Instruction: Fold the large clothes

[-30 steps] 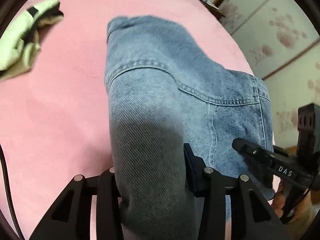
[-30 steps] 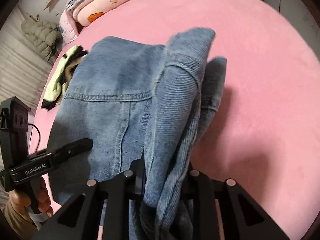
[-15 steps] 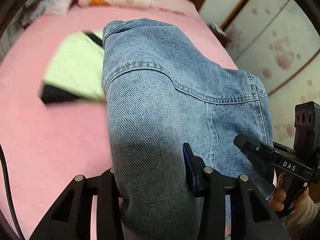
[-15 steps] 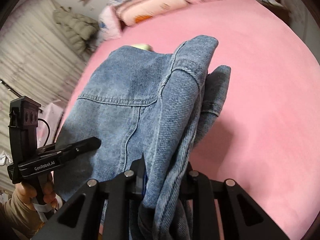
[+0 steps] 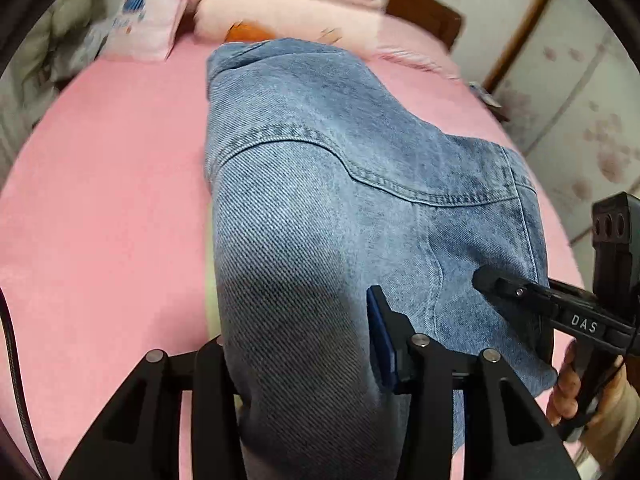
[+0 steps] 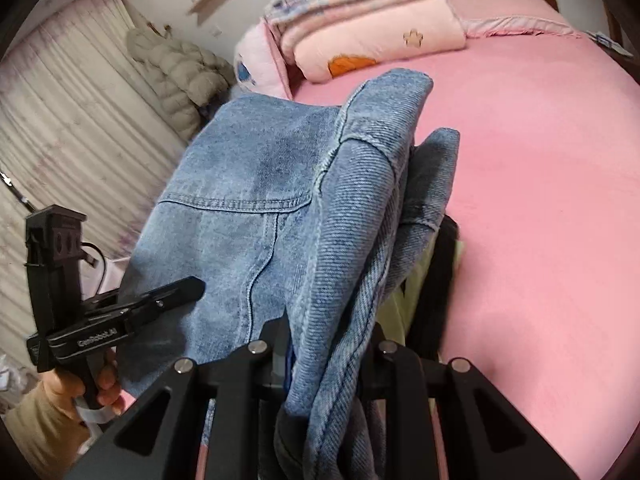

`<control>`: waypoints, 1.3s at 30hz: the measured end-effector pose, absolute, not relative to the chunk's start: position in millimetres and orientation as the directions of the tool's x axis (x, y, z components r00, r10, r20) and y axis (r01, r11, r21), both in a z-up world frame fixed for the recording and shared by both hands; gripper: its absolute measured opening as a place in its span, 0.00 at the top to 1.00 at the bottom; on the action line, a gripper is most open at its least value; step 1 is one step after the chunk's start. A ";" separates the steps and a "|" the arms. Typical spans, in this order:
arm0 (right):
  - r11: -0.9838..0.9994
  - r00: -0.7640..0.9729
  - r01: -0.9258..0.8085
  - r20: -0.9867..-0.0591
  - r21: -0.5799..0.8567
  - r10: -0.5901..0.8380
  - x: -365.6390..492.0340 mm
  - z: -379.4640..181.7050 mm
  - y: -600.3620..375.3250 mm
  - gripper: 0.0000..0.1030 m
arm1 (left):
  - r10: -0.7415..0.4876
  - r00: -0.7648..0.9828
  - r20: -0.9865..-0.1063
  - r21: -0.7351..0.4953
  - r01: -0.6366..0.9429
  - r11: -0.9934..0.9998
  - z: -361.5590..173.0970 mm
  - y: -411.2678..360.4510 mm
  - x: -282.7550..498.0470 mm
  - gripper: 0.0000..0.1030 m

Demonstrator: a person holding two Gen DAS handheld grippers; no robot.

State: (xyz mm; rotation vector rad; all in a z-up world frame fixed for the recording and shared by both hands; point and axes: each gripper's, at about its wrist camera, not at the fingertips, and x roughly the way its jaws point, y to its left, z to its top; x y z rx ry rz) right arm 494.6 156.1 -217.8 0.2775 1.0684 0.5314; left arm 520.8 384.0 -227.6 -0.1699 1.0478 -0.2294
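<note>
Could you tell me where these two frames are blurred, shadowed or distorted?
Left wrist view: the pillows and wall at the top smear with motion blur, the denim garment stays sharp, and a shadow darkens it near the left gripper. Right wrist view: the curtain is streaked, and the fisheye bends the pink bed outward.

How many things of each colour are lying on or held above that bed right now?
Blue: 1, the denim garment, shut in the left gripper and the right gripper.
Pink: 2, the bedsheet and the folded quilt.
Yellow-green: 1, a garment half hidden under the denim.
Total: 4.
</note>
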 end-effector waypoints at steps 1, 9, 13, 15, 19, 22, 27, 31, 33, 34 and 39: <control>0.857 0.362 -0.267 -0.779 0.440 0.513 504.5 -233.9 164.2 0.79 | -0.253 0.460 -0.851 -0.237 0.095 0.967 -247.7 379.8 536.2 0.54; 0.939 0.348 -0.257 -0.884 0.229 0.311 526.8 -292.7 177.1 0.30 | -0.128 0.506 -0.853 -0.172 -0.039 0.984 -305.0 398.5 540.0 0.00; 0.948 0.383 -0.243 -0.877 0.206 0.289 510.0 -280.6 155.8 0.26 | -0.098 0.521 -0.848 -0.133 -0.029 0.991 -297.8 392.9 532.2 0.00; 0.955 0.388 -0.229 -0.882 0.189 0.268 494.5 -274.7 146.9 0.26 | -0.040 0.532 -0.846 -0.068 -0.033 0.997 -287.4 381.5 525.0 0.00; 0.962 0.412 -0.205 -0.876 0.178 0.250 462.3 -246.1 138.9 0.26 | 0.028 0.555 -0.832 0.003 -0.045 0.999 -258.5 361.2 497.8 0.01; 0.961 0.408 -0.188 -0.874 0.201 0.263 428.1 -223.3 116.2 0.26 | 0.006 0.562 -0.827 -0.021 -0.042 0.999 -228.0 340.1 469.0 0.01; 0.940 0.398 -0.162 -0.851 0.301 0.342 384.1 -172.0 88.8 0.26 | -0.060 0.579 -0.813 -0.088 -0.021 0.996 -167.5 298.8 409.8 0.01; 0.913 0.391 -0.163 -0.825 0.375 0.408 338.9 -114.8 64.1 0.26 | -0.105 0.606 -0.789 -0.146 -0.018 0.989 -108.2 259.6 340.5 0.01; 0.901 0.401 -0.183 -0.807 0.394 0.434 309.7 -79.7 48.5 0.26 | -0.110 0.605 -0.788 -0.156 -0.024 0.987 -84.5 243.0 311.0 0.01; 0.897 0.407 -0.190 -0.799 0.399 0.442 298.9 -67.8 42.8 0.26 | -0.110 0.603 -0.790 -0.160 -0.030 0.987 -75.5 235.2 298.1 0.01; 0.890 0.441 -0.236 -0.773 0.391 0.457 230.2 -0.5 -0.2 0.26 | -0.123 0.583 -0.803 -0.187 -0.049 0.981 -28.2 183.0 222.8 0.01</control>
